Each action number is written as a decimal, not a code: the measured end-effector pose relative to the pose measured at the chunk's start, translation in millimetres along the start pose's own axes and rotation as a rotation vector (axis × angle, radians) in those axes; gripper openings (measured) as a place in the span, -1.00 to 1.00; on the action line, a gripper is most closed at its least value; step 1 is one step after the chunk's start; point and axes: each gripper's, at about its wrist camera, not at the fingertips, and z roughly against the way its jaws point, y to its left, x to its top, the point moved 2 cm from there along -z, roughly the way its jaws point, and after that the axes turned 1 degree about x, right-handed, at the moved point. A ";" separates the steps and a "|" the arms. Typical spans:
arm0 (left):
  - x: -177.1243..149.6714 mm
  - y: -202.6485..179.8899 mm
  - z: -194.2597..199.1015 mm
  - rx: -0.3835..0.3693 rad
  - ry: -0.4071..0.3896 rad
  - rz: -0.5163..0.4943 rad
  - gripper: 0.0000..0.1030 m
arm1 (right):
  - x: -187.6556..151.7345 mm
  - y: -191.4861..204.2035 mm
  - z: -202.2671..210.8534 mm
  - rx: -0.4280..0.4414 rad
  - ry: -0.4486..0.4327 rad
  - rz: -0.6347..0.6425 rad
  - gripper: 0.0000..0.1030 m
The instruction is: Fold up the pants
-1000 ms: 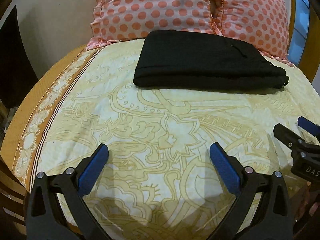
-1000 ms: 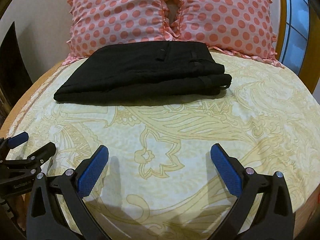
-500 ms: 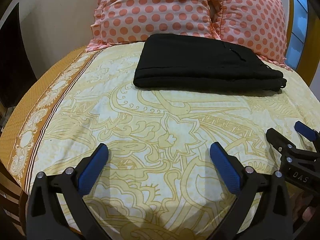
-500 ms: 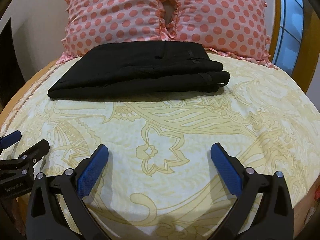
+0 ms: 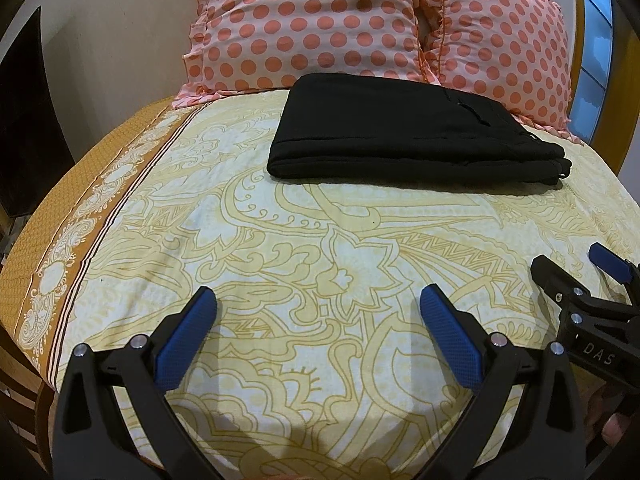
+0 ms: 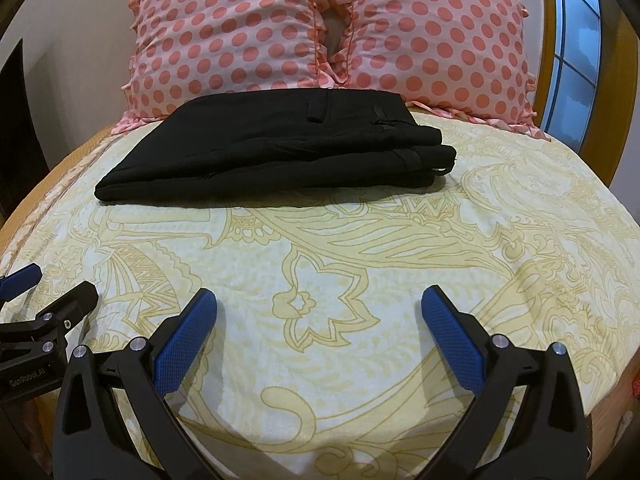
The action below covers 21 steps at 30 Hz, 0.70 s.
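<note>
Black pants [image 5: 404,136] lie folded in a flat rectangular stack at the far side of the bed, just in front of the pillows; they also show in the right wrist view [image 6: 280,148]. My left gripper [image 5: 318,300] is open and empty, low over the sheet, well short of the pants. My right gripper [image 6: 319,300] is open and empty, likewise near the bed's front. Each gripper shows at the edge of the other's view: the right one [image 5: 576,268] and the left one [image 6: 52,284].
Two pink polka-dot pillows [image 5: 312,20] [image 6: 432,28] stand against the wall behind the pants. The bed has a yellow patterned sheet [image 5: 320,240] with an orange border [image 5: 60,240] on the left. A window [image 6: 580,40] is at the right.
Both grippers have drawn back and risen a little from the bed; the pants and pillows look farther and higher in view. The pants have not moved. Both grippers stay open.
</note>
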 end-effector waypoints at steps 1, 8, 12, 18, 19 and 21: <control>0.0 -0.2 0.1 0.000 -0.002 0.000 0.96 | -0.2 -0.1 0.2 0.000 0.000 0.000 0.97; 0.2 -0.8 -0.3 -0.001 -0.001 0.001 0.96 | 0.3 -0.3 0.4 0.000 -0.002 0.000 0.97; 0.2 -0.1 -0.3 -0.003 0.000 0.000 0.96 | -0.2 -0.2 0.5 0.000 -0.002 0.001 0.97; 0.4 -0.5 -0.2 -0.003 -0.001 -0.001 0.96 | -0.1 -0.3 0.5 0.000 -0.003 0.000 0.97; 0.3 -0.5 -0.2 -0.002 -0.002 -0.001 0.96 | -0.5 -0.1 0.6 0.000 -0.003 0.000 0.97; 0.3 -0.6 -0.3 -0.002 -0.001 0.000 0.96 | -0.4 0.1 0.6 0.000 -0.003 0.000 0.97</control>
